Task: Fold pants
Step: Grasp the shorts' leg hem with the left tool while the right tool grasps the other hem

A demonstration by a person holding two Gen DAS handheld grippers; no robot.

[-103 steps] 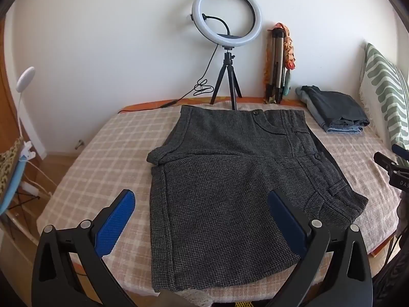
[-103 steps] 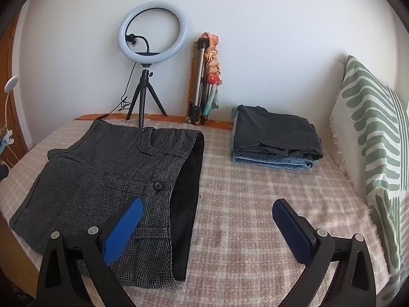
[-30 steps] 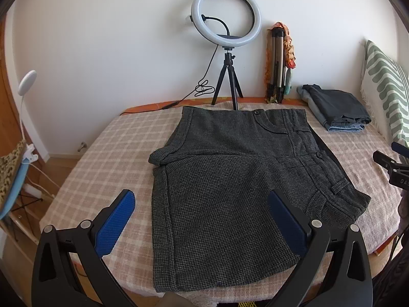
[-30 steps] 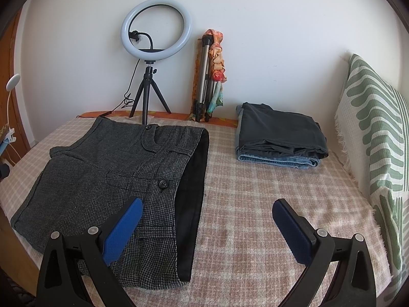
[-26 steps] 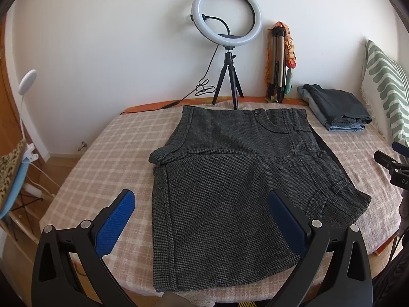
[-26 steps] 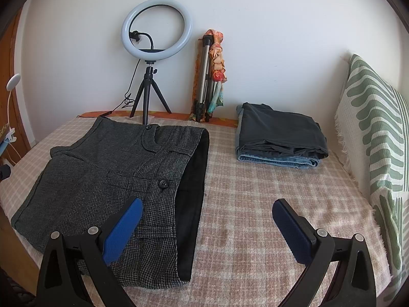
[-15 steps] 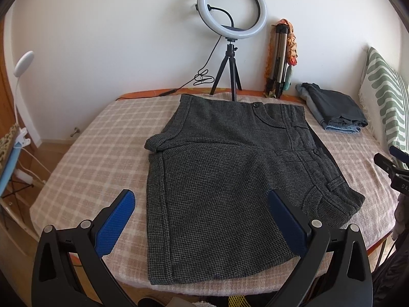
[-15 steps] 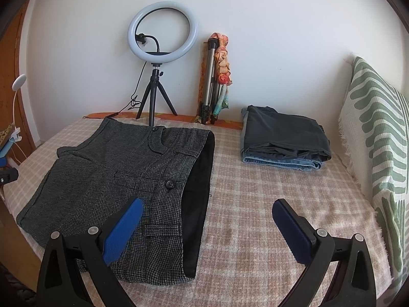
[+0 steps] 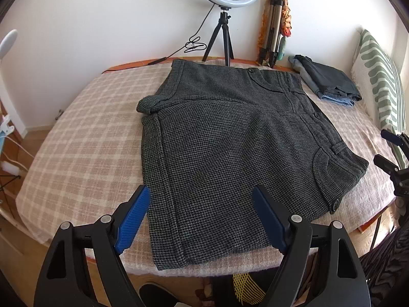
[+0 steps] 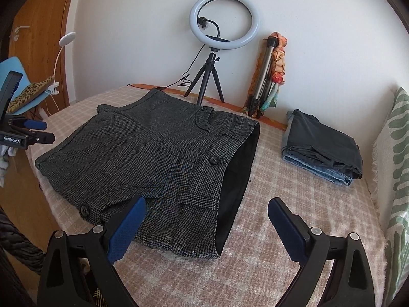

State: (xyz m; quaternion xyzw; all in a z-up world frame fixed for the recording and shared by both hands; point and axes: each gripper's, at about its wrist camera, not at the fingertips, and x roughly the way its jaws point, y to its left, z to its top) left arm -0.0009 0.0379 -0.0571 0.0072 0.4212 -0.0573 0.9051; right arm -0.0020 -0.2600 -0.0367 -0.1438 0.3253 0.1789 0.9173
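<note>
Checked blanket [image 9: 84, 138] under grey houndstooth pants [image 9: 230, 148], spread flat. Left claw [image 9: 202, 220] spread wide over hem; right claw [image 10: 207, 227] spread wide beside waistband.

Legible: "GenRobot.AI", white print on black body of left gripper [image 10: 25, 131], right wrist view.
</note>
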